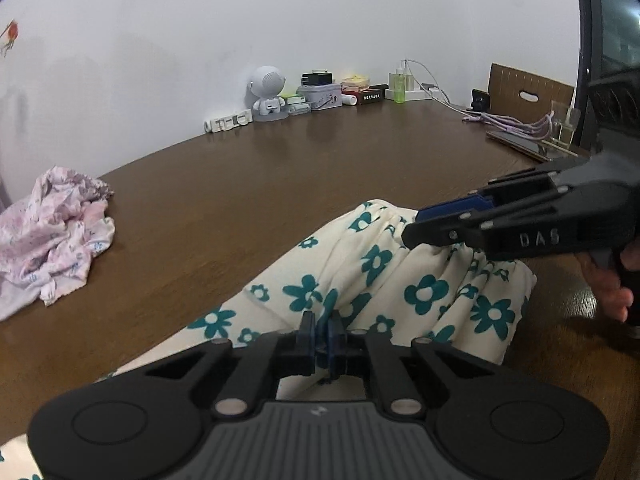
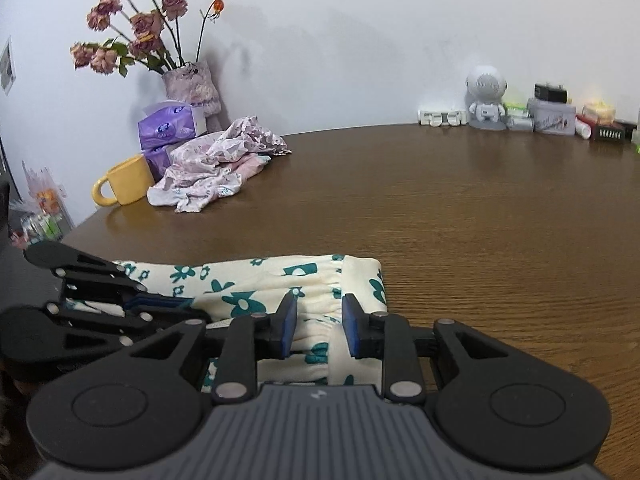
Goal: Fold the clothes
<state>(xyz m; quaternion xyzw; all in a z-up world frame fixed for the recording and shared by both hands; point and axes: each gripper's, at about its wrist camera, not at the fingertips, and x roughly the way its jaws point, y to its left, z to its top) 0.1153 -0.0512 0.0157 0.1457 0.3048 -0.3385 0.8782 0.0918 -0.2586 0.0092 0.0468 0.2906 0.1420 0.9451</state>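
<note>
A cream garment with teal flowers (image 1: 424, 292) (image 2: 240, 280) lies folded on the brown table (image 1: 280, 168), gathered waistband towards the right. My left gripper (image 1: 322, 332) sits low on its middle with the pads pressed together on a pinch of the cloth; the right wrist view shows the left gripper (image 2: 188, 306) lying on the fabric at the left. My right gripper (image 2: 320, 324) is open, its blue pads straddling the waistband fold. In the left wrist view the right gripper (image 1: 440, 216) hovers over the waistband edge, held by a hand (image 1: 612, 284).
A crumpled pink garment (image 2: 216, 168) (image 1: 52, 240) lies at the table's far left beside a yellow mug (image 2: 124, 186), tissue packs (image 2: 168, 126) and a vase of dried roses (image 2: 192, 84). An astronaut figure (image 1: 268, 94), boxes and bottles line the wall. Cables (image 1: 516, 122) lie at the right.
</note>
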